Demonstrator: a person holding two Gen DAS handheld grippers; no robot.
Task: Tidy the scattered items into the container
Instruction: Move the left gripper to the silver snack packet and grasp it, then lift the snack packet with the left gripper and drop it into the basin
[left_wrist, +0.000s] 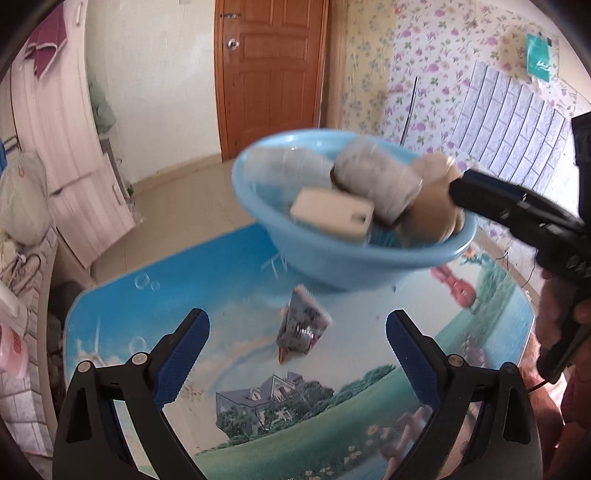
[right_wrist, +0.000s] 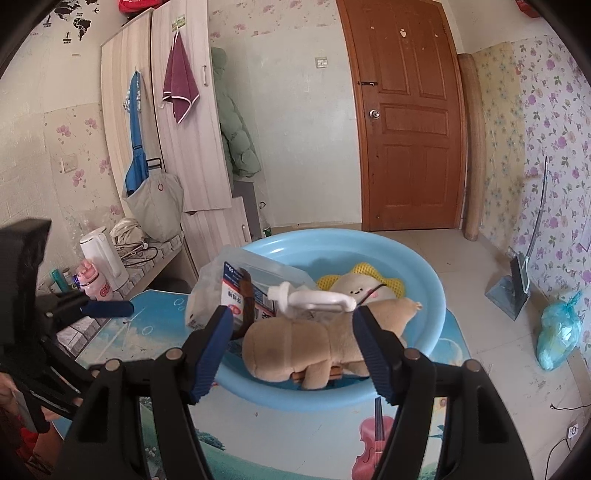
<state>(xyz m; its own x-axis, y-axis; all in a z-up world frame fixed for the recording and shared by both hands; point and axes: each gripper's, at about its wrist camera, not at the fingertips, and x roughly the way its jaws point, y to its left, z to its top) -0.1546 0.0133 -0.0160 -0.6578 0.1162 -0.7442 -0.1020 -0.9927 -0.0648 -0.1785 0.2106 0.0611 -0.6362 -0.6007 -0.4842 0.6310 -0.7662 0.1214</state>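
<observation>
The light blue round plastic basin (right_wrist: 424, 280) is sitting tilted above the picture-printed tabletop (left_wrist: 258, 424), and in the left wrist view it looks blurry. The right tongs (right_wrist: 291, 332) are reaching into the basin with their 2 blue fingers (right_wrist: 212, 350) spread wide apart. Between them is lying the tan plush toy (right_wrist: 295, 350), which is not being squeezed, so these tongs are let go and gripping nothing. In the left wrist view the tips of the right tongs (left_wrist: 458, 192) are sitting at the basin's rim, right by the tan toy.

Inside the basin, next to the tan toy, are resting a white plastic clip (right_wrist: 314, 297), a see-through packet with a blue and pink label (right_wrist: 236, 295), and a round cream plush face with a yellow frill (right_wrist: 360, 286).

The left tongs (left_wrist: 295, 347) are hanging over the tabletop, opened very wide and carrying nothing. Between their fingers, further off, a small crinkly snack packet (left_wrist: 303, 325) is showing just under the basin; I cannot tell if it is lying on the tabletop or in the air.
</observation>
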